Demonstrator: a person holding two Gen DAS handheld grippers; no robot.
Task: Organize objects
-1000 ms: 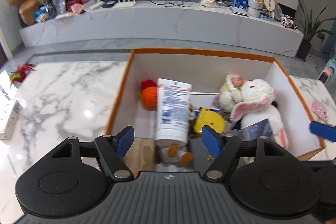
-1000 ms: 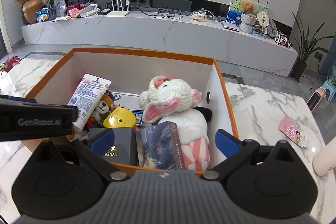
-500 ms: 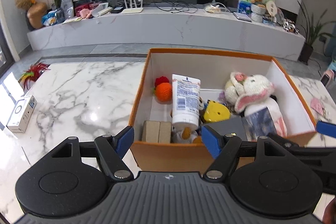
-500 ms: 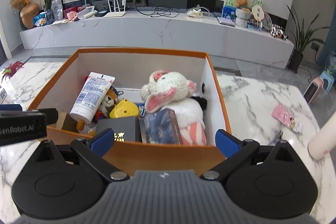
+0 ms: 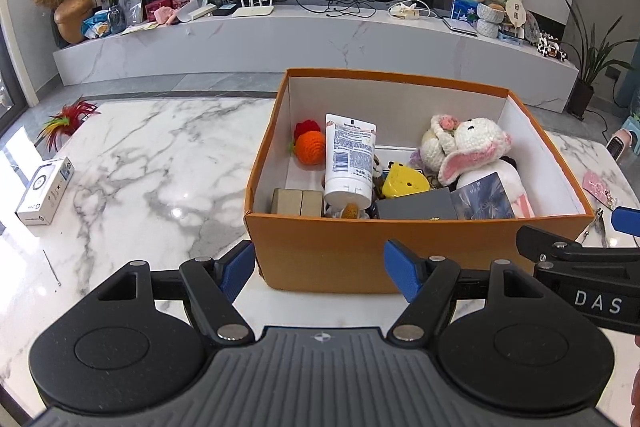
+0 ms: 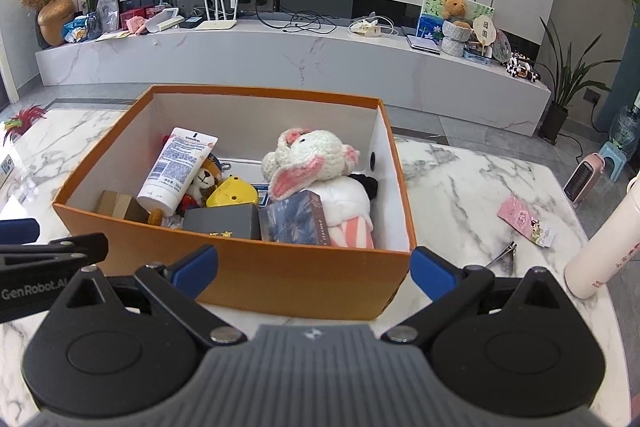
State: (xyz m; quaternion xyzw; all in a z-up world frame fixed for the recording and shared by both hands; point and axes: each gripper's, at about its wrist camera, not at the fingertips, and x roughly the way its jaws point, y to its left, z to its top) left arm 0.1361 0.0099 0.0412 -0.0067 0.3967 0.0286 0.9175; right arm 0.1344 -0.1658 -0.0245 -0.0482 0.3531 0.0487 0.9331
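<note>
We saw that our left gripper (image 5: 319, 269) had black linkage arms, blue finger pads (image 5: 401, 274), silver pivot screws and a ribbed grey body bearing a small round emblem. Our right gripper (image 6: 314, 269) matched it; its side read "DAS", while the left's side read "GenRobot.AI".

An orange cardboard box (image 5: 332, 251) with white inner walls stands open on the marble top, just ahead of both tongs. Inside, left to right: 2 tan blocks (image 5: 298, 202), an orange crocheted ball (image 5: 310, 147), a white lotion tube (image 5: 349, 161) leaning cap-down, a yellow toy (image 5: 404, 181), a dark box (image 5: 416, 209), a blue book (image 6: 296, 221) and a white crocheted bunny (image 6: 310, 163) lying on its side.
</note>
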